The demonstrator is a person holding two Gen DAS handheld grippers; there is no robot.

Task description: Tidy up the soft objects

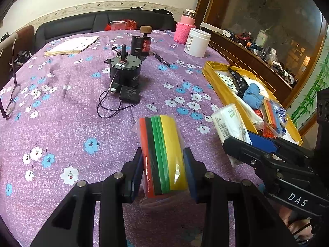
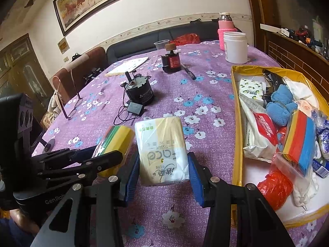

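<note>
the left gripper is clamped on a bagged stack of coloured sponges, its blue pads pressing both sides, held above the table. just to its right, the right gripper grips a tissue pack between its pads, also off the cloth. beside them lies an open yellow box already holding a blue towel, more tissue packs, a second sponge stack and a red bag. farther back sit a motor with its cable, a pen, a white jar, a notebook and glasses. the table wears a purple flowered cloth; a dark sofa lines the wall.
</note>
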